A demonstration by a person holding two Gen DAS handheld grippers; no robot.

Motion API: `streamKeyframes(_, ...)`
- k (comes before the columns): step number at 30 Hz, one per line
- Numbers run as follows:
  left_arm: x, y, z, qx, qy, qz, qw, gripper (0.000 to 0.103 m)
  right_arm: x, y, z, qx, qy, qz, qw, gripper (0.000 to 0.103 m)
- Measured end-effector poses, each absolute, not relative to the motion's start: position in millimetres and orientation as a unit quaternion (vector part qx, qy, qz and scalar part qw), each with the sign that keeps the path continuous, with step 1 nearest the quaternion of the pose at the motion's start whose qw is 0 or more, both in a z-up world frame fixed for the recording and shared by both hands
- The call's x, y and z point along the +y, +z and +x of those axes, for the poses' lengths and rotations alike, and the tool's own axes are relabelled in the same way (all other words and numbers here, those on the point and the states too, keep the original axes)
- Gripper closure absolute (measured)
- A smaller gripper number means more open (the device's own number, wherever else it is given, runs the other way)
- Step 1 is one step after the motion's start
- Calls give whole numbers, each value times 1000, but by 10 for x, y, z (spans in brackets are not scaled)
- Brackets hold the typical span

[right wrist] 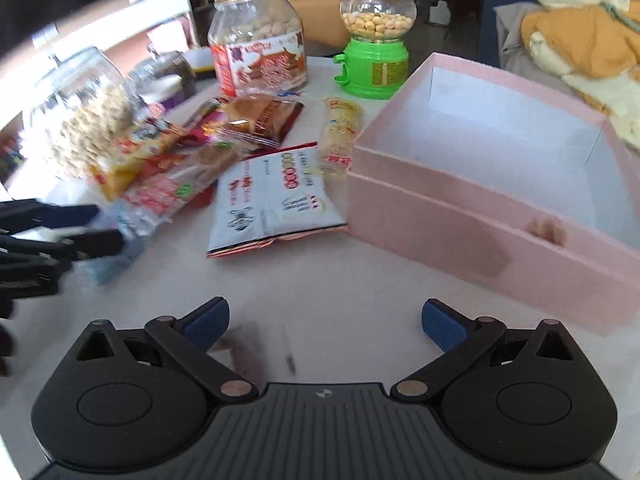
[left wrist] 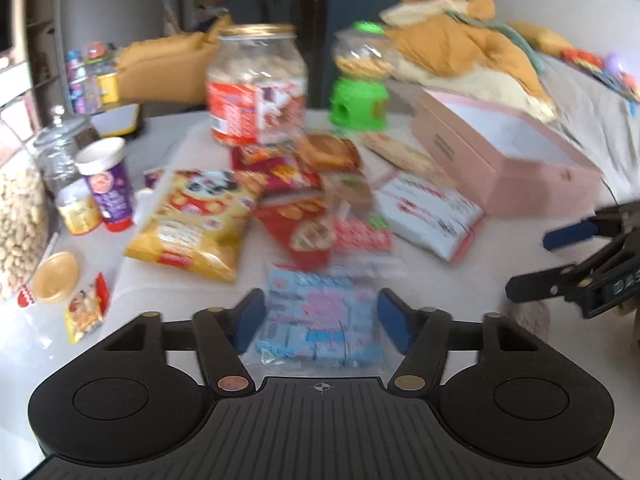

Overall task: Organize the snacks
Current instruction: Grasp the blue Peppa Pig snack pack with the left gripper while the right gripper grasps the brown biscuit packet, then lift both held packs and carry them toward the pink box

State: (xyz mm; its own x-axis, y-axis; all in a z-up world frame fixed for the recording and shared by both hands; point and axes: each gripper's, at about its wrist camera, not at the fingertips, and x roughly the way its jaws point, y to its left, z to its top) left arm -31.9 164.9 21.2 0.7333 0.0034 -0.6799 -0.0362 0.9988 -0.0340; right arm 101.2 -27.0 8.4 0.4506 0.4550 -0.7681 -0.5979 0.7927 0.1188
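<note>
The task is only beginning: the pink box (right wrist: 500,184) ahead and right of the right gripper (right wrist: 326,322) is lying empty, while the snacks are all sitting loose on the bench (right wrist: 360,280). The left gripper (left wrist: 320,320) is hanging wide open around a blue packet (left wrist: 320,316), pads not pressing it. The right fingers are gaping on nothing, and the white pouch (right wrist: 276,196) and green dispenser (right wrist: 376,36) are crowding the box's left side.

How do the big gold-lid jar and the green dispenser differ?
The jar is bigger, with straight clear walls, a gold lid and a red label; the dispenser is a clear globe on a green base with a green cap. The jar holds pale nuts, the dispenser small yellow balls. Both stand upright behind the packets.
</note>
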Motion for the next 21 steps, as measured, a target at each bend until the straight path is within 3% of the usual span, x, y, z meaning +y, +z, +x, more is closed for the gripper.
streamKeyframes(5,1435,146,-388,364,-5,21,931,23,-214,101,712,429,353,-91,826,0)
streamKeyframes(8,1507,111,-324,370,11,-8,929,21,-81,72,455,403,363,-124,831,0)
streamKeyframes(17,1573,231,-375,410,-17,-25,911,36,-226,85,476,381,327,-169,848,0)
streamKeyframes(21,1552,210,-560,390,-2,-73,918,38,-535,71,549,387,283,-144,866,0)
